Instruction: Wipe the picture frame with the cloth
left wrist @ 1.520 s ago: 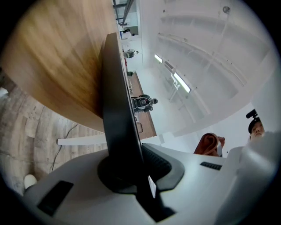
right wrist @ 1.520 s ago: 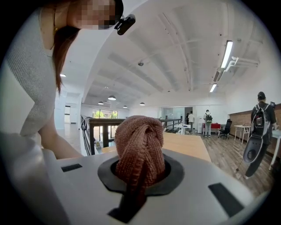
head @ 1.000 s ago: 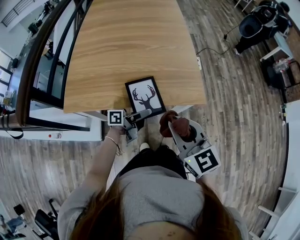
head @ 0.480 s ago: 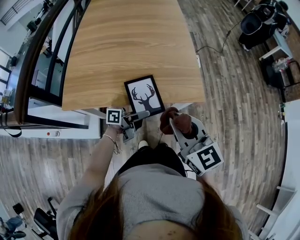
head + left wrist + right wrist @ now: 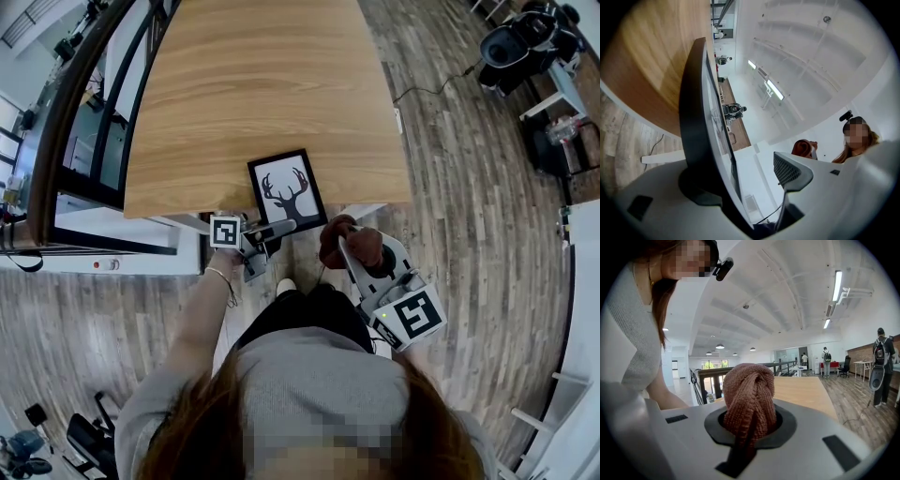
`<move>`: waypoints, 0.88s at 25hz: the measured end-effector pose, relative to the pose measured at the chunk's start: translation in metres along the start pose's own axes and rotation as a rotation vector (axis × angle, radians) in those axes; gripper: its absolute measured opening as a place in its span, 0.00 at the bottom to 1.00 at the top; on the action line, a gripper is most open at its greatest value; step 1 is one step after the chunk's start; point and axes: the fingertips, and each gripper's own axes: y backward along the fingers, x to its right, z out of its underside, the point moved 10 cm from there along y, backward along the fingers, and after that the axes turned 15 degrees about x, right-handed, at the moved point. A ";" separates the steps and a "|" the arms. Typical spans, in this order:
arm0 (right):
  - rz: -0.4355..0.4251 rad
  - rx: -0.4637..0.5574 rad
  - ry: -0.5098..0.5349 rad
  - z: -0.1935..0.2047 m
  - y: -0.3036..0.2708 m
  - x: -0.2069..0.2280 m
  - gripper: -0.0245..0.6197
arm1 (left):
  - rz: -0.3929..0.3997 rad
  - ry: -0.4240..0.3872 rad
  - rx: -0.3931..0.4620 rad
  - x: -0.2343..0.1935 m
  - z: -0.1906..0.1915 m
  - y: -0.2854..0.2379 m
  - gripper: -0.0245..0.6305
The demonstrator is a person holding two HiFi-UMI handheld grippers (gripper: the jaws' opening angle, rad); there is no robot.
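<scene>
Left gripper's [image 5: 274, 230] jaws have just been opening and I read them wide apart, the frame's [image 5: 287, 190] six o'clock edge between them, unpressed. I see the frame at the table's [image 5: 253, 84] six o'clock edge, partly overhanging. My right gripper [image 5: 352, 251], at the frame's four o'clock and off the table, is clamped on the bunched cloth [image 5: 751, 397].

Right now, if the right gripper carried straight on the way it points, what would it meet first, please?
The right gripper, led by the cloth it grips, would probably meet the table at its near edge, just right of the picture frame; depth is unclear.
</scene>
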 end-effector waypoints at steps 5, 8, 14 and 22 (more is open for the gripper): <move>0.005 0.017 -0.023 -0.004 0.001 0.006 0.11 | 0.012 0.006 0.043 0.002 0.001 0.012 0.53; 0.008 0.019 -0.029 -0.004 0.002 0.007 0.11 | 0.003 -0.007 0.085 0.001 0.001 0.026 0.53; 0.014 0.026 -0.027 -0.005 0.001 0.006 0.11 | -0.078 -0.010 0.168 0.004 0.005 0.063 0.53; 0.033 0.075 -0.021 -0.012 0.007 0.004 0.11 | -0.184 -0.313 0.326 0.094 -0.004 0.119 0.53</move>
